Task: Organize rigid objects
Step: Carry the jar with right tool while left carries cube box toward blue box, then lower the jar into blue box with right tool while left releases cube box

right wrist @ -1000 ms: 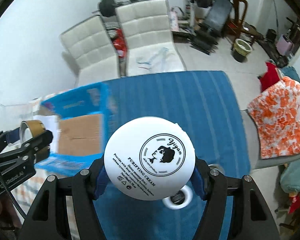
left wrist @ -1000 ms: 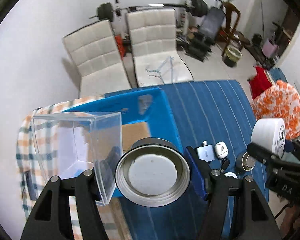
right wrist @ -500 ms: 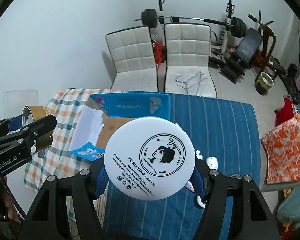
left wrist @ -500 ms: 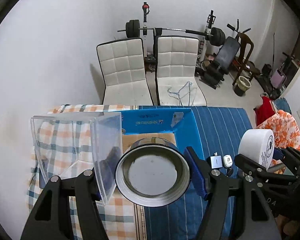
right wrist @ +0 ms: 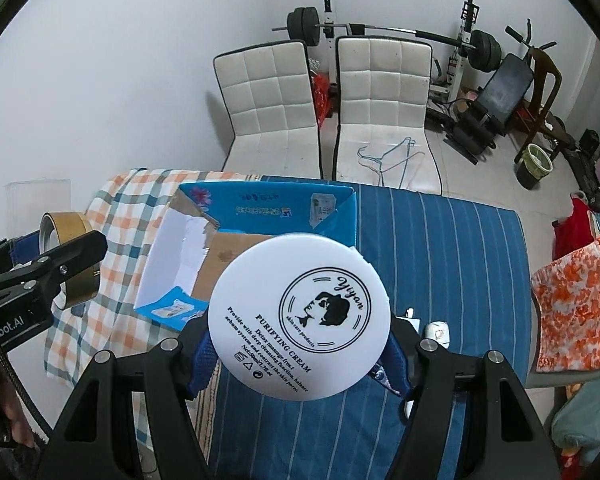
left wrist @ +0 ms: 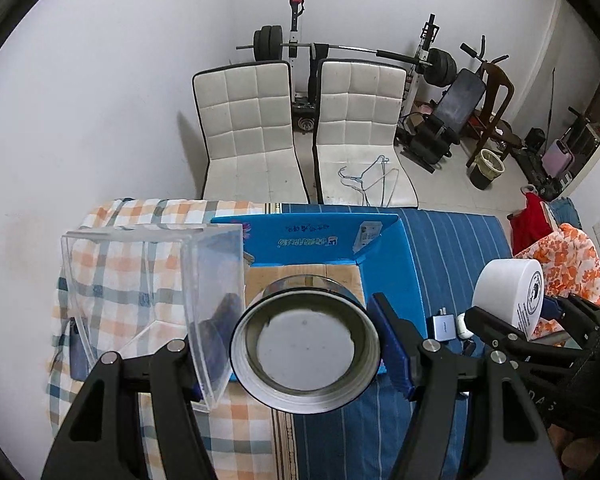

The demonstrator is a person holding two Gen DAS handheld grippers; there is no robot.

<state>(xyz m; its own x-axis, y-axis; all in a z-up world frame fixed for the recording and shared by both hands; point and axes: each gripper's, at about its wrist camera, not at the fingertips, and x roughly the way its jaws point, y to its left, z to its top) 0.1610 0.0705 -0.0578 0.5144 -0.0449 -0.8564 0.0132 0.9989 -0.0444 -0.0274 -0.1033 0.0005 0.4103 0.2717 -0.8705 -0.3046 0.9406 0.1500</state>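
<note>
Cream jar (right wrist: 299, 323) — label face toward camera.

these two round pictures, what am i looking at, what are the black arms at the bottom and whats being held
No robot here: a person holds one hand-held two-finger tool in each hand, and a fisheye camera on each looks along its fingers, hence the round pictures.

In the left wrist view, the left tool is shut on a round metal tin, with a clear plastic box beside it. In the right wrist view, the right tool is shut on a white cream jar.

Below them a table carries a blue striped cloth, a checked cloth and an open blue cardboard box. Two white chairs stand behind.
</note>
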